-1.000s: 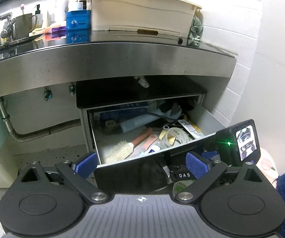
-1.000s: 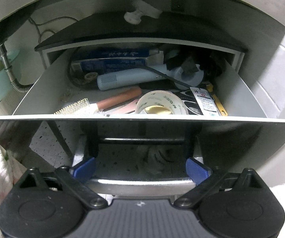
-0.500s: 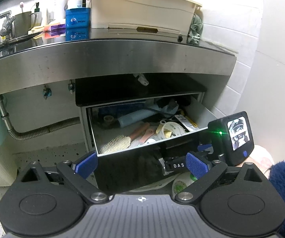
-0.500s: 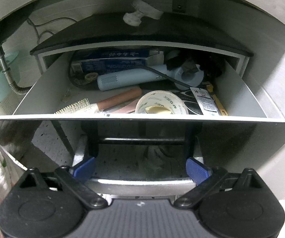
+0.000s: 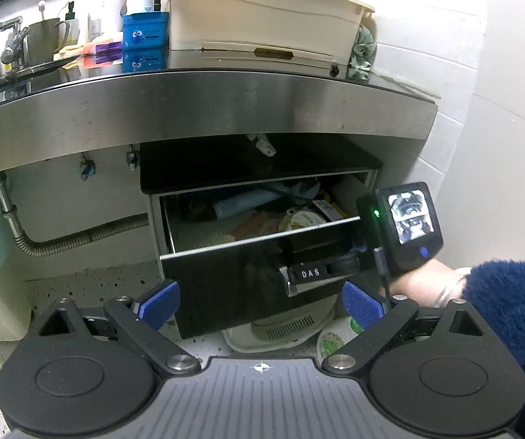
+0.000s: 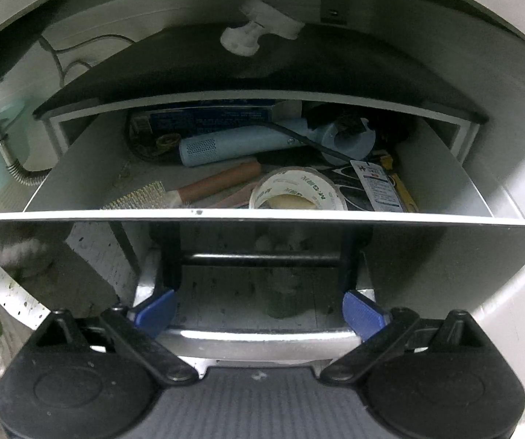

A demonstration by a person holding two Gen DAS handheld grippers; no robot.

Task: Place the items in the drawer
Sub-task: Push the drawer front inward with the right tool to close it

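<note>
Both claws gape empty — left claw (image 5: 260, 300), right claw (image 6: 258, 309) before the glossy black-fronted drawer (image 6: 262, 221), tape roll (image 6: 297, 195) inside.

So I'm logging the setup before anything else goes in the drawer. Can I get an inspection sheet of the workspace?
Surface: black counter with steel front, crowded.
Job's things: drawer open; inside a tape roll, hairbrush, blue hair dryer, boxes.
Clutter: beige bin, blue box, bottles and cup on the counter.
Grippers: left claw open, empty; right claw open, at the drawer handle.
Cables: black cord across the dryer; corrugated hose under the counter.
Surroundings: white tiled wall, speckled floor.
</note>
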